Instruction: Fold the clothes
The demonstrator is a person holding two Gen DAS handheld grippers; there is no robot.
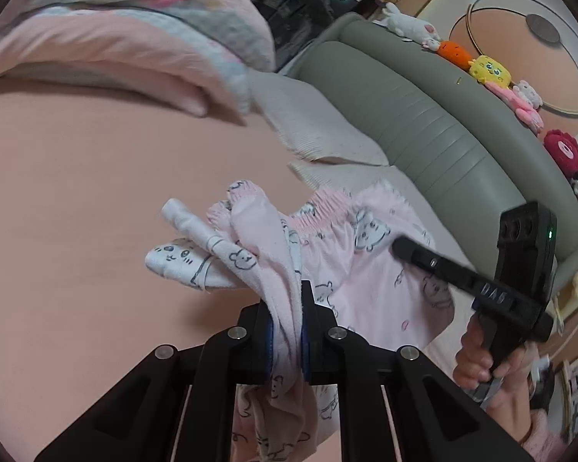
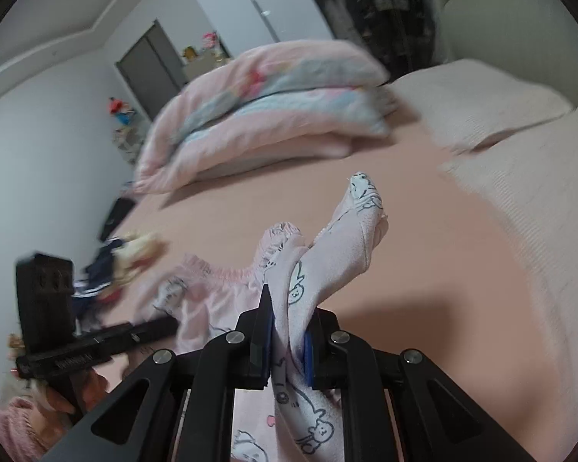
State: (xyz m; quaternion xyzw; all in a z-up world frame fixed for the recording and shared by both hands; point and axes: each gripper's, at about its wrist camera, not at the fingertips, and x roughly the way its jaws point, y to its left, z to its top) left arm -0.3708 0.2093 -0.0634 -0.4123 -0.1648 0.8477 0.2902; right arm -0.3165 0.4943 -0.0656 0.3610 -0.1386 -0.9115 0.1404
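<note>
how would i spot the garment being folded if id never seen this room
Find the wide peach bed sheet. Above it, both grippers clamp pale pink pajama pants with a gathered waistband. Unlike the striped folded quilt behind, they carry little cartoon animal outlines.

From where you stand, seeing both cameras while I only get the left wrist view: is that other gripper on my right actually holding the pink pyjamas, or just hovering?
Observer: Holding. The right gripper is shut on the pink garment.
Operator: Anything behind me I can't see?
Observer: A small heap of dark and yellow clothes lies near the bed's far edge.
Operator: And beyond the quilt?
Observer: A grey door in the white wall.
</note>
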